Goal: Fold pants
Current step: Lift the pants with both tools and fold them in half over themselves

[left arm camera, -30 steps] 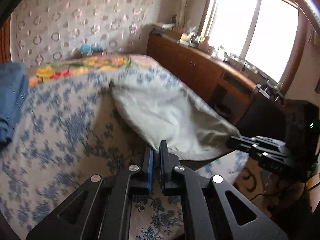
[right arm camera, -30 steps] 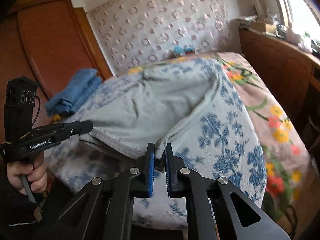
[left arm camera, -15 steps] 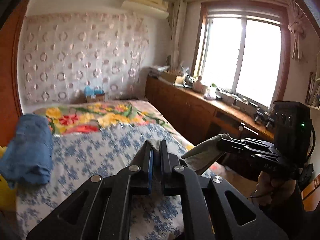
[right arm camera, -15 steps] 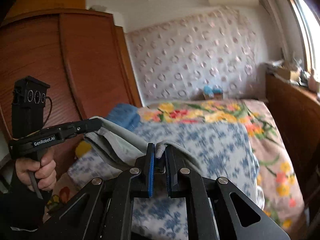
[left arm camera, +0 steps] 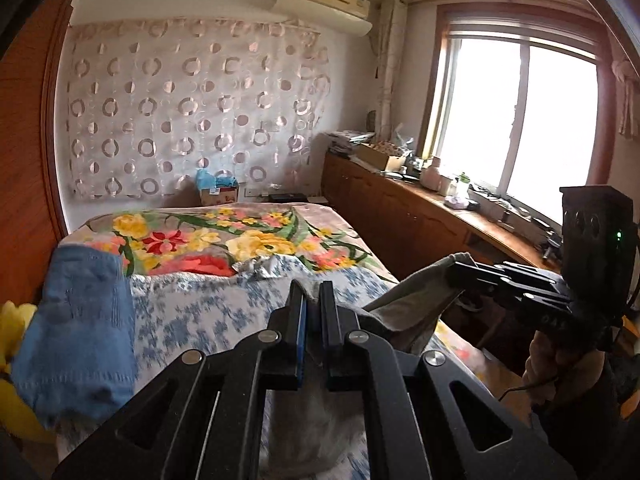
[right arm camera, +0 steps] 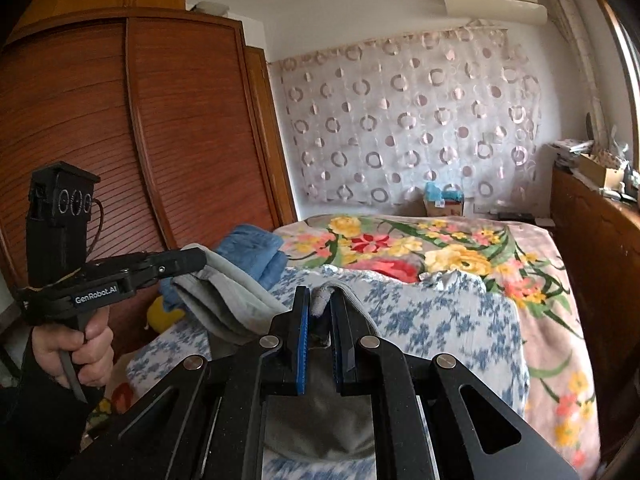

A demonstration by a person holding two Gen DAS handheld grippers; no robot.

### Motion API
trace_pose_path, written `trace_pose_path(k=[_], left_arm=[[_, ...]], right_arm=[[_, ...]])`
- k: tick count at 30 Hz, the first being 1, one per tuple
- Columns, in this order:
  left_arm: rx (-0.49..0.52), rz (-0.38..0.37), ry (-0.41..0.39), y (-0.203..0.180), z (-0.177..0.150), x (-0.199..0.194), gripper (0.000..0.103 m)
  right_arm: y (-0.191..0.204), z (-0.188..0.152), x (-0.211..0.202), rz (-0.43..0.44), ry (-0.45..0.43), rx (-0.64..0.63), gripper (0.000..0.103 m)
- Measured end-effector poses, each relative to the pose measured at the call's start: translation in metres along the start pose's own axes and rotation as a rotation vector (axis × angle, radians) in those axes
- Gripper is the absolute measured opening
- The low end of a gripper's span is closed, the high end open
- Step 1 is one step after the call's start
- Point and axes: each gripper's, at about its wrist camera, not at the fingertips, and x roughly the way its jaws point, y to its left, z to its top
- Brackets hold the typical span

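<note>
Grey pants (right arm camera: 224,292) held up off the bed (right arm camera: 440,320) between two grippers.

Left gripper (left arm camera: 310,300) clamped on one edge of the cloth, right gripper (right arm camera: 318,308) pinched on another — fabric bunched between its blue pads (right arm camera: 303,332), the rest sagging between and below the two tools. Underneath, a blue-flowered sheet (left arm camera: 200,312); beyond it, a bright floral blanket (right arm camera: 460,248). Folded blue jeans (left arm camera: 80,332) lying at the bed's edge near the wardrobe (right arm camera: 140,140).

Black tongs (right arm camera: 319,308), blue pads (right arm camera: 303,336), silver screws.
</note>
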Motion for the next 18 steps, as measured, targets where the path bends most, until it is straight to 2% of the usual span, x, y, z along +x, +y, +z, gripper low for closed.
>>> trace_pose_path(k=[4, 9, 12, 18], left_arm=[[0.001, 0.018, -0.011, 0.019, 0.036, 0.029, 0.006], [0.003, 0.021, -0.042, 0.029, 0.059, 0.035, 0.006], [0.002, 0.027, -0.023, 0.03, 0.049, 0.038, 0.006], [-0.014, 0.038, 0.042, 0.033, 0.007, 0.032, 0.006]], right_arm=[[-0.012, 0.037, 0.038, -0.012, 0.002, -0.009, 0.009], [-0.025, 0.073, 0.073, -0.01, -0.013, -0.017, 0.009], [-0.024, 0.071, 0.083, -0.013, 0.001, -0.019, 0.009], [-0.007, 0.045, 0.09, -0.022, 0.082, -0.037, 0.009]])
